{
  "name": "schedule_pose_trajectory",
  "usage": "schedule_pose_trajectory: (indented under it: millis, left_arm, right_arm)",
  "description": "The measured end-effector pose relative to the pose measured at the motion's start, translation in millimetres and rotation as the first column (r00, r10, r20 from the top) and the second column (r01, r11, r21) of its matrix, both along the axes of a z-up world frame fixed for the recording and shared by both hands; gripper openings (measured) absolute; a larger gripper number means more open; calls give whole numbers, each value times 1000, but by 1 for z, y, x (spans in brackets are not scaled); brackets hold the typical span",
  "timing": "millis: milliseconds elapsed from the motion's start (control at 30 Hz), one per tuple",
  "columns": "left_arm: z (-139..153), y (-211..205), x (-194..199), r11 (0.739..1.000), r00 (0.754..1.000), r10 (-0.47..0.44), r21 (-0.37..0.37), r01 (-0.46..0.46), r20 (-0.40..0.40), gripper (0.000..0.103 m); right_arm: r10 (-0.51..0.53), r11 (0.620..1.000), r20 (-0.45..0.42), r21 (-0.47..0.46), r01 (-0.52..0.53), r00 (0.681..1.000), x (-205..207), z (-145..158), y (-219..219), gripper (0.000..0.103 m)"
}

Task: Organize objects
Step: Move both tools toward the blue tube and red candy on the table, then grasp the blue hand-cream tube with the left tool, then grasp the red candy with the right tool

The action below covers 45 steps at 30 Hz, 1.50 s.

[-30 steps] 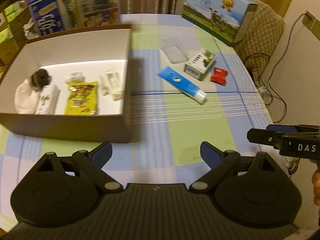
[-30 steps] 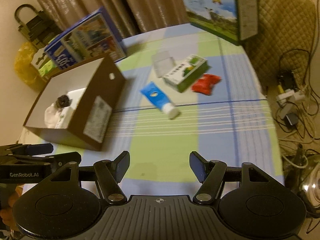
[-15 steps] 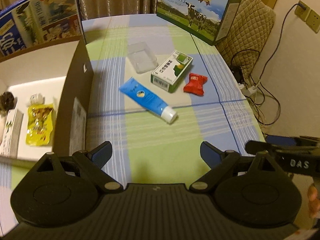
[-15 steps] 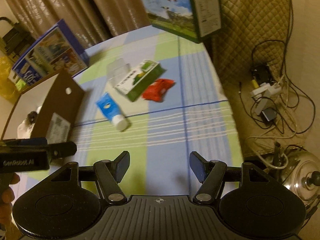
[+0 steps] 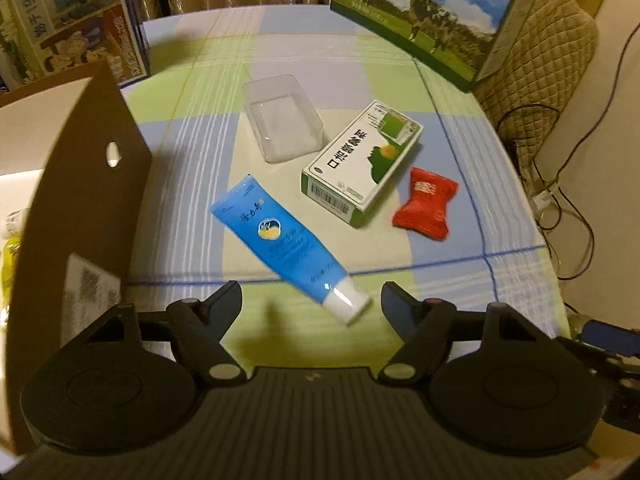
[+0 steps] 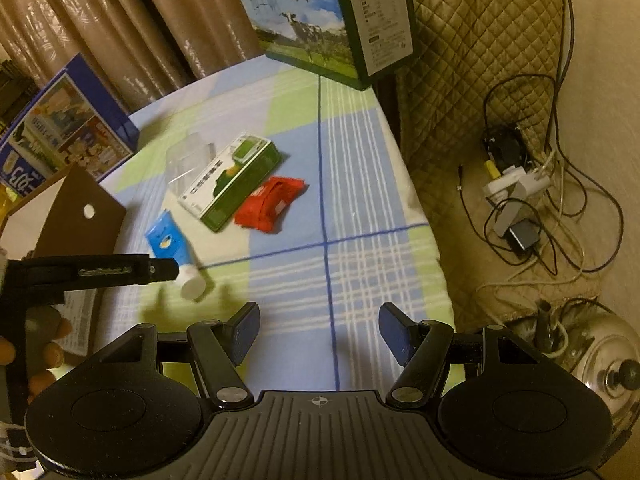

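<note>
Blue squeeze tube (image 5: 288, 246), green-white carton (image 5: 362, 162), red packet (image 5: 426, 204) and clear tray (image 5: 282, 118) lie mid-frame, unsorted; brown cardboard box (image 5: 86, 216) waits left; left gripper (image 5: 312, 302) and right gripper (image 6: 318, 330) gape empty.

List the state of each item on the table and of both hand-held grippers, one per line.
Blue squeeze tube: lying flat, white cap on.
Green-and-white carton: lying flat, closed.
Red foil packet: lying flat, sealed.
Clear plastic tray: empty.
Brown cardboard box: open-topped.
Left hand-held gripper: open, empty.
Right hand-held gripper: open, empty.
</note>
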<state>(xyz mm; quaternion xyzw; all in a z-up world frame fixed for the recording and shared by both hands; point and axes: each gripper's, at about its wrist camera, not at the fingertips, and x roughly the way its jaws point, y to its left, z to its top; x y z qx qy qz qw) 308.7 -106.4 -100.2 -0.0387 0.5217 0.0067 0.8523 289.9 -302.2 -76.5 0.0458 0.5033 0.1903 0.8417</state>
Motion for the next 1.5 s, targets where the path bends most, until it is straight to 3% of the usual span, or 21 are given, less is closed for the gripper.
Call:
schedule_pose_trajectory:
  millis: [300, 333, 400, 467, 533, 567, 733, 900, 1167, 1333, 1500]
  left_arm:
    - [-26, 10, 30, 999, 998, 39, -11, -39, -40, 59]
    - [-26, 10, 30, 999, 999, 38, -10, -38, -34, 50]
    - [-25, 9, 29, 1000, 1000, 24, 18, -23, -10, 45]
    - [-23, 10, 27, 999, 1000, 5, 46, -6, 22, 35]
    - [-21, 11, 25, 998, 999, -11, 64, 8, 42, 18]
    - [-21, 12, 25, 997, 999, -13, 79, 9, 47, 17]
    - [-22, 24, 23, 996, 998, -16, 84, 11, 57, 15]
    - [-22, 32, 21, 997, 998, 3, 72, -7, 56, 16]
    - [-22, 39, 16, 998, 998, 50, 47, -52, 46, 21]
    - [-22, 41, 13, 997, 997, 65, 32, -67, 41, 22]
    - [-21, 39, 4, 999, 999, 25, 45, -27, 41, 20]
  right_arm:
    - [20, 1000, 14, 14, -20, 1000, 30, -12, 16, 63]
    - [25, 999, 18, 19, -26, 1000, 33, -13, 19, 63]
    - [37, 999, 26, 26, -38, 999, 40, -15, 27, 63]
    - [49, 998, 39, 33, -50, 998, 46, -17, 35, 63]
    - [55, 998, 49, 37, -56, 997, 53, -20, 44, 63]
    - [56, 998, 53, 39, -58, 997, 57, -21, 49, 63]
    - [54, 997, 74, 58, -59, 996, 76, -28, 72, 63]
    - [27, 999, 77, 16, -28, 997, 94, -40, 93, 62]
    - [72, 996, 67, -53, -68, 995, 102, -59, 107, 34]
    - [148, 986, 85, -87, -141, 985, 88, -61, 103, 28]
    - [185, 980, 79, -92, -178, 980, 65, -61, 90, 27]
